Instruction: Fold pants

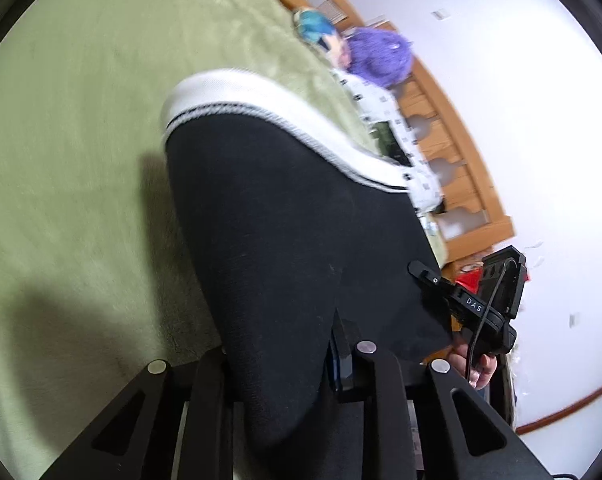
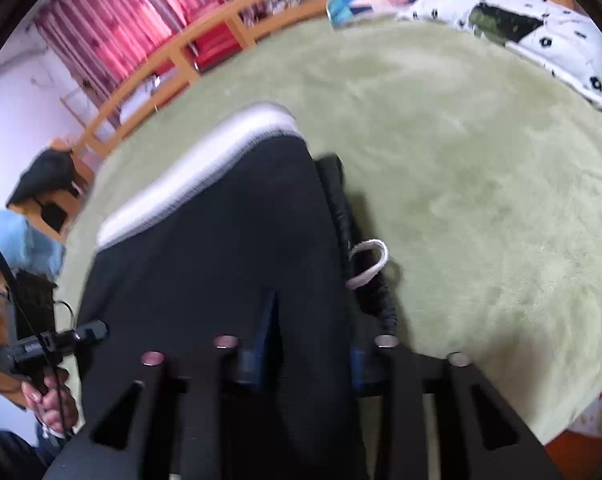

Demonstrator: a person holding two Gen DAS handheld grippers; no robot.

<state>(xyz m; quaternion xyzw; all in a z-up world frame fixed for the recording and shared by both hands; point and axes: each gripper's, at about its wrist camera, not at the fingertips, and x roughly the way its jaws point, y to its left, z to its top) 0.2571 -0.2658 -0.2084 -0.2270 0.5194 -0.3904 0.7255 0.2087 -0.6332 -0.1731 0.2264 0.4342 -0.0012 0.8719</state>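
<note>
Black pants (image 1: 269,208) with a white striped band (image 1: 237,92) hang lifted over a green bed cover (image 1: 69,152). My left gripper (image 1: 281,360) is shut on the near edge of the cloth, which runs down between its fingers. In the right wrist view the same pants (image 2: 221,264) pass between the blue pads of my right gripper (image 2: 307,352), shut on the fabric. A white drawstring loop (image 2: 367,264) dangles beside the waistband. Each gripper shows in the other's view, the right gripper (image 1: 421,272) and the left gripper (image 2: 97,330), both at the edges of the pants.
A white patterned pillow (image 2: 541,32) and a purple plush (image 1: 381,54) lie at the far side of the bed cover (image 2: 481,168). A wooden bed rail (image 1: 453,148) runs behind them. Red curtains (image 2: 121,12) hang beyond. A person's hand (image 2: 49,396) grips the left handle.
</note>
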